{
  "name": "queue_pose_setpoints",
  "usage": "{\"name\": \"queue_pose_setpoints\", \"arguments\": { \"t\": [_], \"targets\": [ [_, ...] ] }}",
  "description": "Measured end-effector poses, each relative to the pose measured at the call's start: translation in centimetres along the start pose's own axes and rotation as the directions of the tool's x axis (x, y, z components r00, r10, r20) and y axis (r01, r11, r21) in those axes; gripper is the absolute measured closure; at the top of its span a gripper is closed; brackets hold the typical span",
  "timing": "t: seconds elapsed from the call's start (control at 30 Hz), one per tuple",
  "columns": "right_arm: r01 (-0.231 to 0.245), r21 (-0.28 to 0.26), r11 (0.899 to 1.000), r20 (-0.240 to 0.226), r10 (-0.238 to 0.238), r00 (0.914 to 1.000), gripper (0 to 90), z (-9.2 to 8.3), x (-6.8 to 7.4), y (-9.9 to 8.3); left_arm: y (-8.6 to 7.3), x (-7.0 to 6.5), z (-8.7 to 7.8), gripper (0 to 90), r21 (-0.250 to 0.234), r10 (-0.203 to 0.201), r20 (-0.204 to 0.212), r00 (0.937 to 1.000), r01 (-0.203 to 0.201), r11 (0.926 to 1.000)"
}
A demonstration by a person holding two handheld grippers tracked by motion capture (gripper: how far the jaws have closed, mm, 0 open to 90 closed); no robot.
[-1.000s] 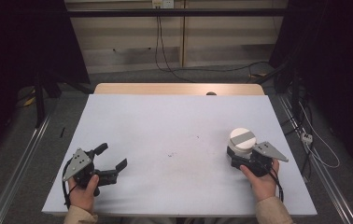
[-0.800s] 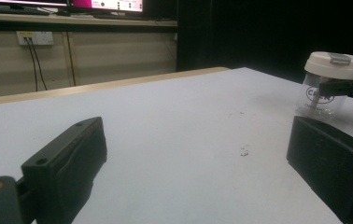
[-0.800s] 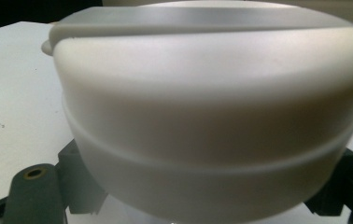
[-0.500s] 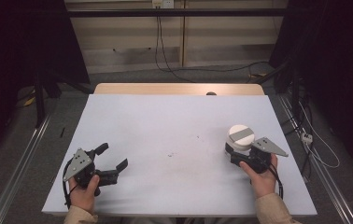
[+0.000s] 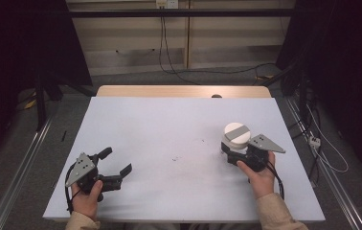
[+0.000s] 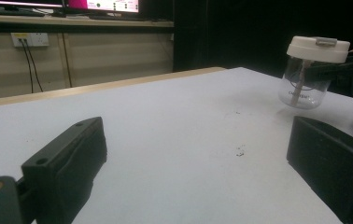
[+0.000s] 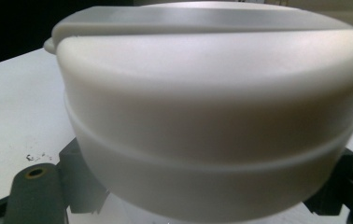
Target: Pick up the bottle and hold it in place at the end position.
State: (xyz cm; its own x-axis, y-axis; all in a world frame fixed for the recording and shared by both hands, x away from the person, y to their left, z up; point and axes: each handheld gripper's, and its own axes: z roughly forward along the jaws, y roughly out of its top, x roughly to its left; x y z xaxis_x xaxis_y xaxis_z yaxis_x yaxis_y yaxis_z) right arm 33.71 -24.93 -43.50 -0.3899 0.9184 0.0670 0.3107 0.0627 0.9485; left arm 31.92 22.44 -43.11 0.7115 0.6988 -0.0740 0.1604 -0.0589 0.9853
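A clear jar [image 5: 236, 139] with a white lid [image 5: 236, 130] is at the right of the white table [image 5: 169, 124]. My right gripper [image 5: 231, 149] is shut on the jar's clear body just under the lid, and a hand holds it from the near side. In the right gripper view the lid [image 7: 212, 93] looms close, with the black jaws on either side below it. From the left gripper view the jar [image 6: 305, 88] seems to hang slightly above the table. My left gripper [image 5: 117, 160] rests at the near left, open, nothing between its fingers [image 6: 67, 158].
A few dark specks [image 5: 175, 157] mark the table's middle. A wooden strip [image 5: 184, 91] runs along the far edge. Metal rails and cables [image 5: 322, 153] lie on the floor to either side.
The right gripper has moved left and away from the person with the jar, rising a little. The left gripper has stayed put.
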Motion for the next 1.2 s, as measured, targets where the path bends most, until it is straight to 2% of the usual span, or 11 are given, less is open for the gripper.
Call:
{"name": "queue_pose_setpoints", "arguments": {
  "t": [0.13,0.53,0.77,1.2],
  "targets": [
    [0.012,-0.001,1.0,-0.015,-0.012,0.9998,18.4,0.7,0.6,0.4,0.0,0.0,0.1,4.6,0.001,-0.002,0.001,1.0,0.002,1.0],
    [0.0,-0.017,1.0,-0.051,-0.001,0.9987,18.4,2.3,1.8,0.9,-0.1,0.0,0.1,4.6,-0.001,-0.001,0.006,1.0,0.001,1.0],
    [0.012,-0.016,1.0,-0.074,-0.013,0.9972,18.4,3.1,2.6,1.2,-0.1,0.0,0.1,4.6,-0.002,-0.003,0.007,1.0,0.003,1.0],
    [0.024,-0.01,1.0,-0.093,-0.025,0.9954,18.4,4.3,3.4,1.7,-0.1,0.0,0.1,4.6,0.0,-0.008,0.008,0.9999,0.008,1.0]
  ]
}}
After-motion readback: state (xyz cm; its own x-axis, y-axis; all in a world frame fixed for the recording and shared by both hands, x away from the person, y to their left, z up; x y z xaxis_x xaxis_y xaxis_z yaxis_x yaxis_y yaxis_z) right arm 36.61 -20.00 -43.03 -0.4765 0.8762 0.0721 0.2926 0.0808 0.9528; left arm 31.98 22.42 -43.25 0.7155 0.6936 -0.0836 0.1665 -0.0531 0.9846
